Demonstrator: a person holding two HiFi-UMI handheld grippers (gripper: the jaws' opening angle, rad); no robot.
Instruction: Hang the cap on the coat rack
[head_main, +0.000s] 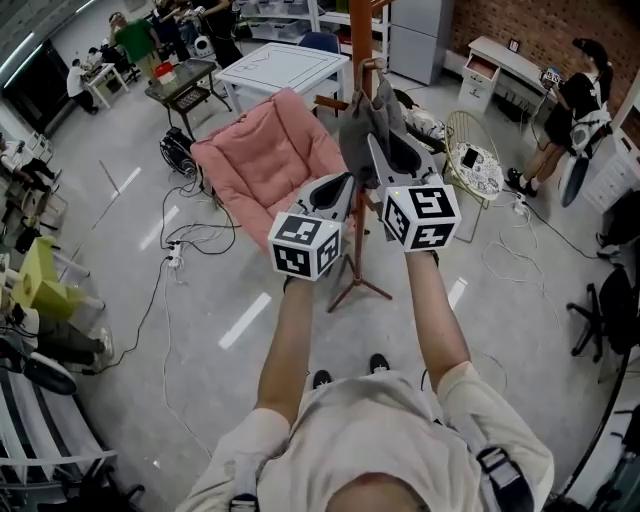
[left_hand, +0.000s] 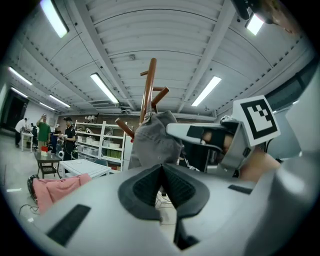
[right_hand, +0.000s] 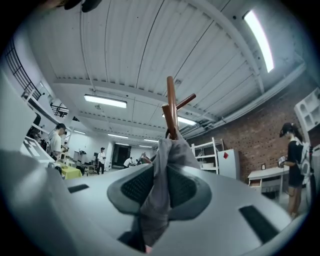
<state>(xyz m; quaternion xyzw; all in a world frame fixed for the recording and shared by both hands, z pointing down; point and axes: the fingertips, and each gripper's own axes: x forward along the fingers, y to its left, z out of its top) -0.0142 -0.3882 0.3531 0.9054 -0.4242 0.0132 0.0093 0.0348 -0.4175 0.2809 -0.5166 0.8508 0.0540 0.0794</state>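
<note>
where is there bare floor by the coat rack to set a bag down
Bare grey floor lies left of the brown wooden coat rack's feet, below the pink cushioned chair. Another, crossed by thin cables, runs right of the feet toward the black office chair. Crowded behind: round wire chair, white table.

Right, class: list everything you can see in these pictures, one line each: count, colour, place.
coat rack: one, brown, in front of the person
cap: one, grey, on the rack
cushioned chair: one, pink, left of the rack
table: one, white, behind the chair
bystander: one, in black, far right
left tool: one, grey, jaws together, empty, beside the cap
right tool: one, grey, jaws apart, the cap's cloth between them
</note>
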